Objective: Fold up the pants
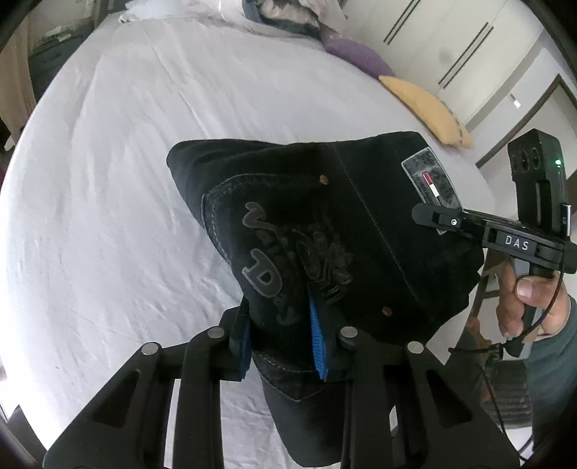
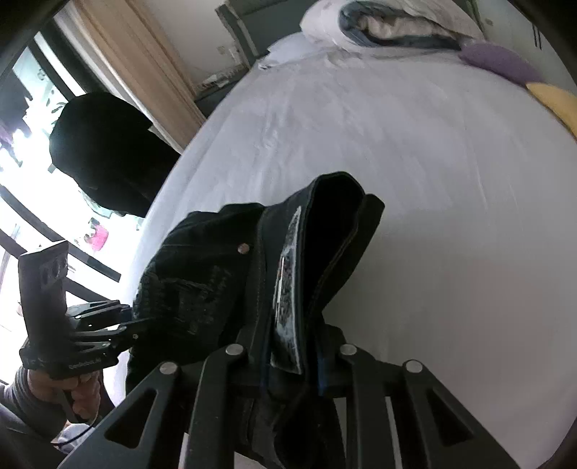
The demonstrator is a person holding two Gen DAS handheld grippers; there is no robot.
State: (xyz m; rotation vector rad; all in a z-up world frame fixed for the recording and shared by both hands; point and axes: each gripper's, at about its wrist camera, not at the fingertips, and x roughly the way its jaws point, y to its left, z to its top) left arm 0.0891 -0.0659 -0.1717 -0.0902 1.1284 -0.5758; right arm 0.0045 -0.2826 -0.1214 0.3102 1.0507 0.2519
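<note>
Black denim, thick and floppy: the pants (image 1: 324,231) hang over the near side of the bed (image 1: 144,144), my left tongs (image 1: 279,337) clamped on the pocket edge, right tongs (image 2: 292,355) pinching the waistband. Feels heavy, so I'd grip seams.

**A white bed in a daylit bedroom**

You face a wide bed (image 1: 151,151) under a creased white sheet. At its far end lies a heap of rumpled bedding (image 2: 389,25), with a purple pillow (image 1: 355,54) and a yellow pillow (image 1: 429,108) along one edge. Beyond them stand pale wardrobe doors (image 1: 454,50) with dark slim handles. On the other side, bright daylight floods through a dark-framed window (image 2: 32,173) beside a beige curtain (image 2: 140,61).
</note>
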